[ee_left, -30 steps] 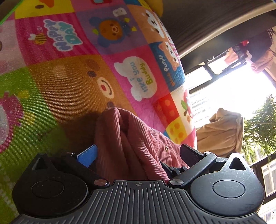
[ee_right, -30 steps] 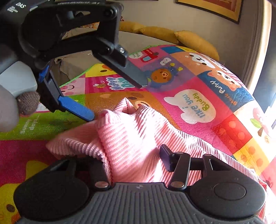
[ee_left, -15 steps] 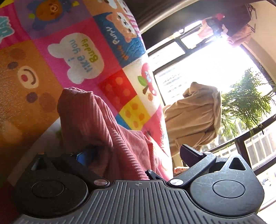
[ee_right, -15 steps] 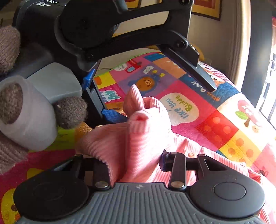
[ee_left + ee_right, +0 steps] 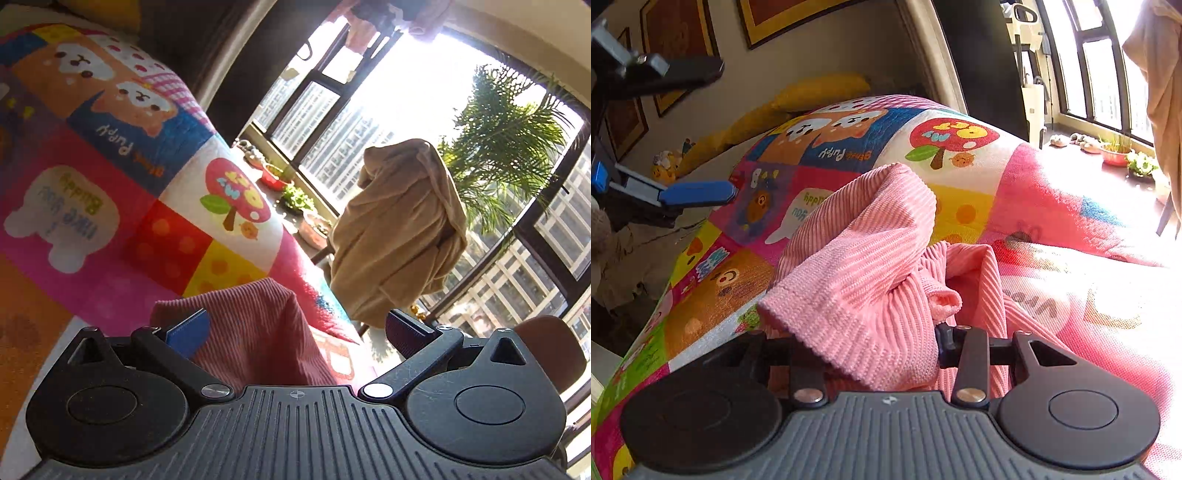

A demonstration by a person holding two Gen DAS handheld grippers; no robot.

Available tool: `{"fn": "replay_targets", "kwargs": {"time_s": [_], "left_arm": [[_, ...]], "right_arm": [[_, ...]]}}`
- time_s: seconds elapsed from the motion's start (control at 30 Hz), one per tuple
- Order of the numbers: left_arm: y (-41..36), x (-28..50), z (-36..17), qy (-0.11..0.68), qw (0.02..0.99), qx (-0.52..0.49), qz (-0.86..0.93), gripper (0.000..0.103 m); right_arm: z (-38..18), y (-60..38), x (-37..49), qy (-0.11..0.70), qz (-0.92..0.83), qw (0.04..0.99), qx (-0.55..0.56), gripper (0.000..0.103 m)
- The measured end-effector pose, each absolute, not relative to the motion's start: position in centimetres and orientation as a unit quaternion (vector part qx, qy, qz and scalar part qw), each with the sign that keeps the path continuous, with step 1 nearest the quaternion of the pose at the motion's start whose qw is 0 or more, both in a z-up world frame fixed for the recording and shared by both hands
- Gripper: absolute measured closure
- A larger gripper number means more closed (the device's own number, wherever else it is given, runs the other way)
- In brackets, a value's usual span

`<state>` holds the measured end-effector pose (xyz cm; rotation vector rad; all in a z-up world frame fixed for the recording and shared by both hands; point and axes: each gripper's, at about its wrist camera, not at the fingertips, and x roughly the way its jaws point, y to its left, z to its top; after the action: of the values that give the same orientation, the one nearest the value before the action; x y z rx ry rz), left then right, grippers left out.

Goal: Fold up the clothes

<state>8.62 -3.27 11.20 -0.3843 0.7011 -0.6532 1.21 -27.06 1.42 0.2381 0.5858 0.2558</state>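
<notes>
The left gripper (image 5: 295,328) points out past the mat's edge toward the bright window, jaws spread wide, with a fold of the pink ribbed garment (image 5: 871,266) rising between the fingers from lower centre, against the blue-padded left one and clear of the right. The right gripper (image 5: 882,347) is low in its frame, level over the mat, jaws closed on the garment's hemmed edge. The soft knit bunches in rounded folds at centre frame on the quilted cartoon-patchwork mat (image 5: 960,147).
</notes>
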Motion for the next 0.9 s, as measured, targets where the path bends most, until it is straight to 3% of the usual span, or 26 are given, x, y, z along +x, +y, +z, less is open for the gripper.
{"fn": "replay_targets", "kwargs": {"time_s": [0.1,0.2,0.37,0.67,0.9], "left_arm": [[-4.0,8.7,9.0,0.364,0.866,-0.169,-0.297,0.0],[-4.7,8.8,6.8,0.393,0.862,-0.154,-0.282,0.0],[-6.0,9.0,3.2,0.438,0.852,-0.129,-0.257,0.0],[-9.9,6.7,7.5,0.34,0.86,-0.077,-0.373,0.0],[-5.5,8.3,6.1,0.335,0.89,-0.162,-0.262,0.0]], "right_arm": [[1.3,-27.6,1.2,0.282,0.137,0.938,0.148,0.064],[1.8,-28.2,1.2,0.271,0.143,0.936,0.171,0.079],[3.1,-29.7,-0.4,0.253,0.107,0.95,0.15,0.081],[-0.3,-33.5,-0.9,0.309,-0.004,0.945,0.109,0.081],[0.0,-33.9,-1.6,0.299,-0.004,0.949,0.095,0.079]]}}
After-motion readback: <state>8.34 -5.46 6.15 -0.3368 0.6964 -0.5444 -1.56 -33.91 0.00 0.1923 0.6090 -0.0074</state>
